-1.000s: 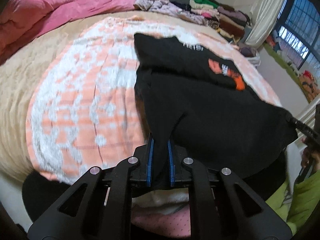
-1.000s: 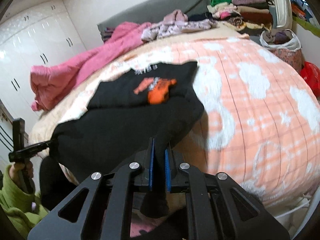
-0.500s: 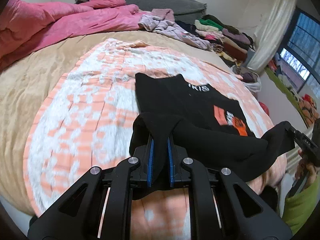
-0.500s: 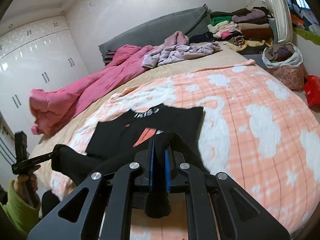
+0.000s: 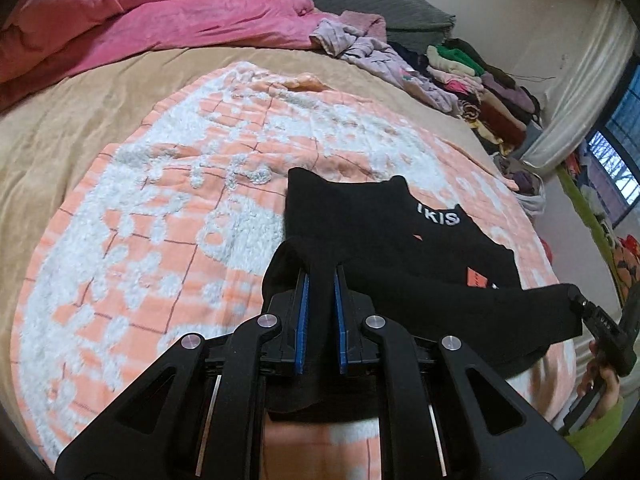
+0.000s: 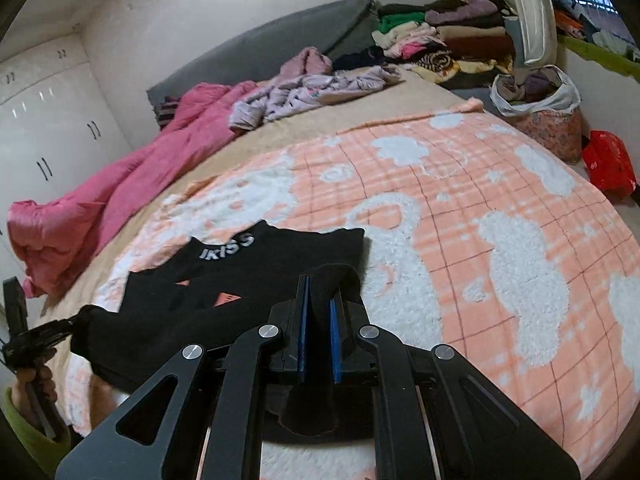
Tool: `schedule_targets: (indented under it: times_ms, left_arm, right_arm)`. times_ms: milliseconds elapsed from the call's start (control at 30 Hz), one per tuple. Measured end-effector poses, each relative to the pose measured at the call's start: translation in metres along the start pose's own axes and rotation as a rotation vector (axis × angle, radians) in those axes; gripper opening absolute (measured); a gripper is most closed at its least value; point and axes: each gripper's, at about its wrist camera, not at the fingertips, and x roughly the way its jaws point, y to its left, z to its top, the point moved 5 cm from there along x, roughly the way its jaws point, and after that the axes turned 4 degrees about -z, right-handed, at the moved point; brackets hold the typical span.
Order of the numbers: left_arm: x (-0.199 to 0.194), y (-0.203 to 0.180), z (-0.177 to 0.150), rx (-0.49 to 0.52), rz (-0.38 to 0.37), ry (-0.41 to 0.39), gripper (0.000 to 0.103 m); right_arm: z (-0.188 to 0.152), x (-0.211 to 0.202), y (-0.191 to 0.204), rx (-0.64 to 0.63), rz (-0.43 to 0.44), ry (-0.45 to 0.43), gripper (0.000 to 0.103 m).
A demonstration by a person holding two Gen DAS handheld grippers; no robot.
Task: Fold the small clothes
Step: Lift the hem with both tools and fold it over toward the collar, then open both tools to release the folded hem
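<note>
Both the left gripper [image 5: 320, 280] and the right gripper [image 6: 318, 284] point downward, pads clamped tight on black cloth, each held by a green-sleeved hand [image 5: 600, 384].

Black garment [image 5: 404, 280] lower hem hidden behind left gripper [image 5: 320, 296] at frame bottom; orange print mostly covered by fold.

Black knit garment [image 5: 360, 224]: white lettering, orange patch. Fleecy blanket [image 5: 160, 216] under it: peach-orange check, white cloud blotches. Bed sheet [image 5: 80, 100] far left: plain tan. Quilt [image 5: 140, 20] far left: pink. Headboard cushion [image 6: 260, 52]: grey. Gripper pads [image 5: 303, 320]: blue on black.
</note>
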Motion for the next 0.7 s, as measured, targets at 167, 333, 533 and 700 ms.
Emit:
schedule_targets:
  times_ms: [167, 333, 533, 700]
  left_arm:
    - [0.013, 0.003, 0.002, -0.001, 0.020, 0.018, 0.005]
    - [0.002, 0.001, 0.007, 0.011, 0.023, -0.028, 0.031]
    - [-0.026, -0.012, 0.009, 0.084, 0.045, -0.100, 0.034]
    - [-0.043, -0.027, -0.007, 0.154, 0.038, -0.115, 0.034]
  right_arm:
    - [-0.003, 0.022, -0.004, 0.005, -0.022, 0.045, 0.010]
    - [-0.007, 0.024, 0.000, 0.004, -0.012, 0.053, 0.055]
    - [-0.011, 0.000, 0.002, -0.025, -0.074, -0.028, 0.065]
    - [-0.027, -0.020, 0.018, -0.096, -0.053, -0.050, 0.065]
